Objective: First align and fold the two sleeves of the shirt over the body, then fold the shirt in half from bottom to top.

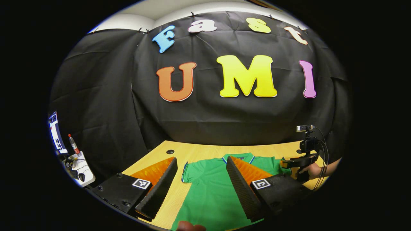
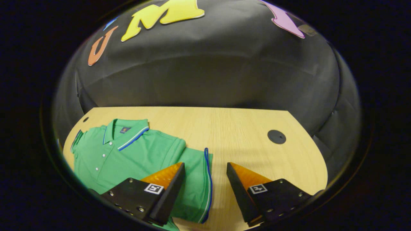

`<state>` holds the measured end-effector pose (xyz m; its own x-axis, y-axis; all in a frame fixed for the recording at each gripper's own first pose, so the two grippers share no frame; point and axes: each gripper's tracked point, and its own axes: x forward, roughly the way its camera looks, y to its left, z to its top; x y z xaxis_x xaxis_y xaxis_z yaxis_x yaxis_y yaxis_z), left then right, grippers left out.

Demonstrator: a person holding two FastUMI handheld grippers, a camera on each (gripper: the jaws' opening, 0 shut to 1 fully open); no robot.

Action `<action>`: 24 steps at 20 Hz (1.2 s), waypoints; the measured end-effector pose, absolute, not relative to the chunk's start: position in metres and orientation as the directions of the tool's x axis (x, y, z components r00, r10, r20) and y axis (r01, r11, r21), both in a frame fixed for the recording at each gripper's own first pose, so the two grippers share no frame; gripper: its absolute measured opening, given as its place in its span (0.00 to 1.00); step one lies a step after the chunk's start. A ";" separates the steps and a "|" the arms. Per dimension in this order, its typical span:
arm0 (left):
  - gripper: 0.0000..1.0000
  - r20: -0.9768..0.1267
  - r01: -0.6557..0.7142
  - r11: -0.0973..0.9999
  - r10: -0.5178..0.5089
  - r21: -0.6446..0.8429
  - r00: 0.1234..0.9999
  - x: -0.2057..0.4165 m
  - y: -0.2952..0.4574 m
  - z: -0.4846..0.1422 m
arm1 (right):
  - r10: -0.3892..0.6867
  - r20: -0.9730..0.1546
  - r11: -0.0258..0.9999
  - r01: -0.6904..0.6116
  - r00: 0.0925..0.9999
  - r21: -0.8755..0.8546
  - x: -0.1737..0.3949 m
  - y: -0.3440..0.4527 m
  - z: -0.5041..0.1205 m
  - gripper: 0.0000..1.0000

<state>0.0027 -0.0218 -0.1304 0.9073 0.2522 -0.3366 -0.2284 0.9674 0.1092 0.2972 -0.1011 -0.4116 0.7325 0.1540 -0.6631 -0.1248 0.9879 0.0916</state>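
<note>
Right gripper view: shirt (image 2: 135,154) sleeve (image 2: 196,183) lies flat between open jaws.

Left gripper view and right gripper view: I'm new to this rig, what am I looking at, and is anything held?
Each round picture comes from a camera riding on a hand-held two-finger gripper, looking forward along its own jaws. The left gripper hangs open over one side of a green polo shirt lying flat on a wooden table. At the far right of that picture, a person's hand holds the right gripper. In its own view, the right gripper is open above the other sleeve, which lies spread out, not yet folded. Nothing is held.
</note>
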 end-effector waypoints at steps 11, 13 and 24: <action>0.98 -0.346 -0.207 0.972 0.232 0.107 0.909 0.006 -0.018 -0.135 | 0.103 -0.716 0.995 -0.060 0.691 0.085 0.289 -0.113 -0.421 0.08; 0.98 -0.352 -0.212 0.972 0.233 0.097 0.906 0.004 -0.016 -0.139 | 0.108 -0.722 0.994 -0.075 0.683 0.078 0.287 -0.112 -0.420 0.01; 0.99 -0.350 -0.251 0.965 0.262 0.076 0.899 -0.007 0.013 -0.141 | 0.138 -0.650 0.990 -0.129 0.747 0.062 0.292 -0.078 -0.348 0.01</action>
<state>-0.0065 0.0133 -0.1410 0.8993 0.2620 -0.3502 -0.2514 0.9649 0.0762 0.2915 -0.0780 -0.3480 0.7474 0.1382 -0.6498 -0.1294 0.9897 0.0616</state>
